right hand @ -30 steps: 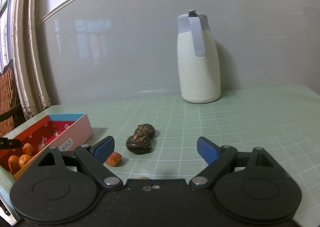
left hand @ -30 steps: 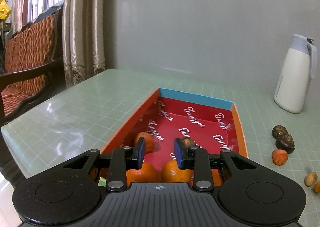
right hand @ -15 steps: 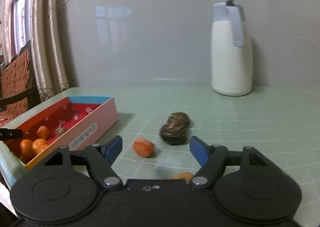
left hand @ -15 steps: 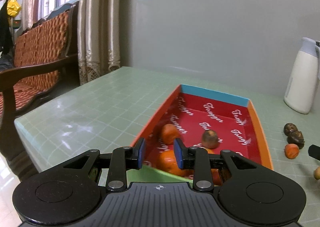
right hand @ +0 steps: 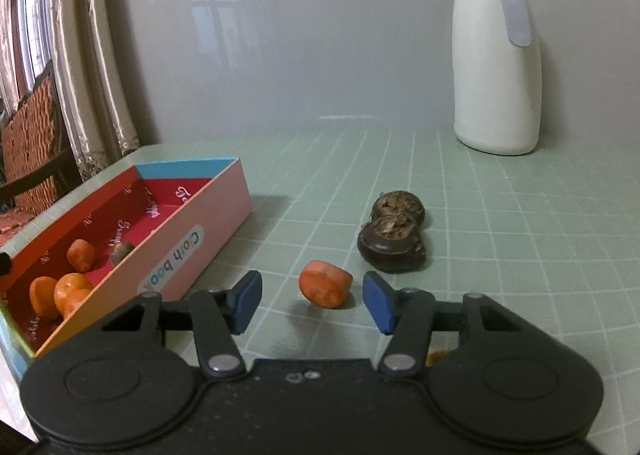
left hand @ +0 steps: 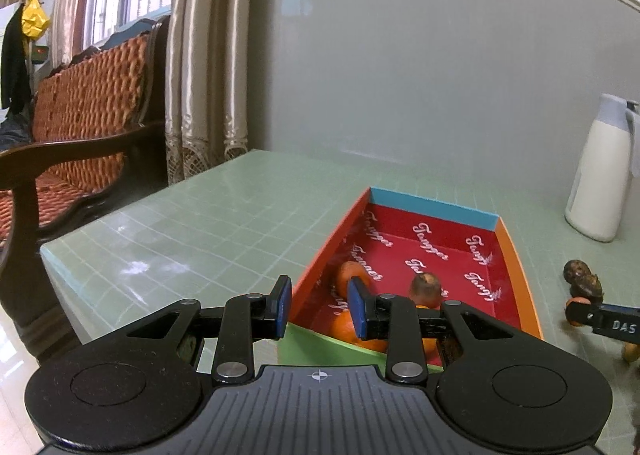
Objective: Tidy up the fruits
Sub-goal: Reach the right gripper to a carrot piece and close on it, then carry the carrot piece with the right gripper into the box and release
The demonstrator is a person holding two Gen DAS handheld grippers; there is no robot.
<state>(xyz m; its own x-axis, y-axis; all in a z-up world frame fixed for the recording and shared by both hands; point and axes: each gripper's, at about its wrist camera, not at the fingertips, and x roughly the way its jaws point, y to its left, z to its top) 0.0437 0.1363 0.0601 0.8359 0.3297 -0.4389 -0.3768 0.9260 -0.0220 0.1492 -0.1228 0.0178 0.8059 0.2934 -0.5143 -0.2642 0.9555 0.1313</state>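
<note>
A red-lined box (left hand: 516, 255) (right hand: 208, 223) lies on the green tiled table and holds several small orange fruits (right hand: 68, 293) and one brown fruit (left hand: 426, 289) (right hand: 121, 251). My left gripper (left hand: 320, 309) is open and empty, just in front of the box's near left corner. My right gripper (right hand: 312, 305) is open and empty, its fingers on either side of an orange fruit (right hand: 326, 289) on the table. Two dark brown fruits (right hand: 394, 239) (left hand: 582, 279) lie just beyond it. Another orange fruit (right hand: 438, 357) is mostly hidden under the right gripper.
A white jug with a grey lid (right hand: 496, 55) (left hand: 600, 171) stands at the back right by the wall. A wooden armchair (left hand: 80, 135) and curtains (left hand: 200, 55) stand left of the table. The table's left edge (left hand: 60, 255) is near the box.
My left gripper has pulled back out of the box to its near left corner. My right gripper has moved in on the loose orange fruit and narrowed its opening around it.
</note>
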